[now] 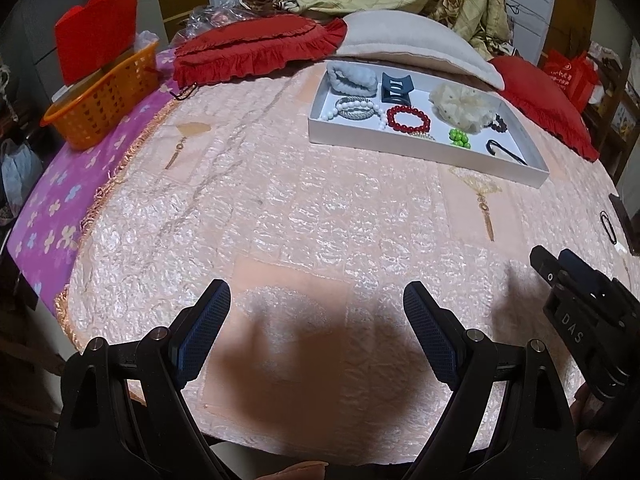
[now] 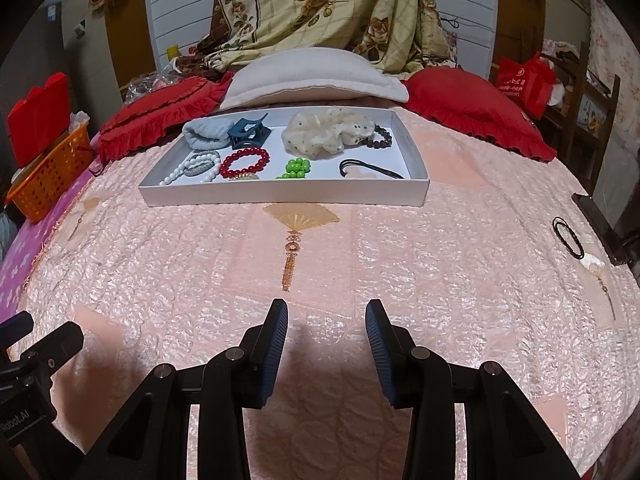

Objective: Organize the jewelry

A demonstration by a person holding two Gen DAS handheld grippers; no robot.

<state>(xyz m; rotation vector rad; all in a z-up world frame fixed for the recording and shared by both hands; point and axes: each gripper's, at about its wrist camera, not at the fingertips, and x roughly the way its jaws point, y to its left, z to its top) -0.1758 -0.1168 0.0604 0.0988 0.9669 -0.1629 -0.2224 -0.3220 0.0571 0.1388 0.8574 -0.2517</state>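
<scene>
Hovering low over the pink quilted bed (image 2: 320, 248), both tools fill the bottom of their frames with nothing between their pads. The left hand-held gripper (image 1: 316, 300) stands wide, its two blue pads far apart at the lower middle of its view. The right hand-held gripper (image 2: 326, 316) is set narrower, partly closed, and it too holds nothing; only bedspread shows in the gap.

Farther out, at the right edge of the right wrist view, a black hair tie (image 2: 568, 237) lies loose on the bed, outside the tray, with a small pale ornament (image 2: 592, 262) just below it. In the left wrist view the same black loop sits at the far right edge, beyond the right tool's body. So this stray piece lies to the right of both tools, and the right one is plainly the nearer. The loop's long axis runs from upper left to lower right in the right wrist frame, so a pinch across its short width looks the likely grip.

Farther still, in the upper middle of the right wrist frame, the white tray (image 2: 280, 194) lies broadside, its long side running left to right. It already carries a red bead bracelet (image 2: 244, 162), green beads (image 2: 298, 168), a white bead strand (image 2: 188, 170), a blue claw clip (image 2: 248, 134) and a cream scrunchie (image 2: 328, 132). From the loose hair tie, the tray lies up and to the left.
</scene>
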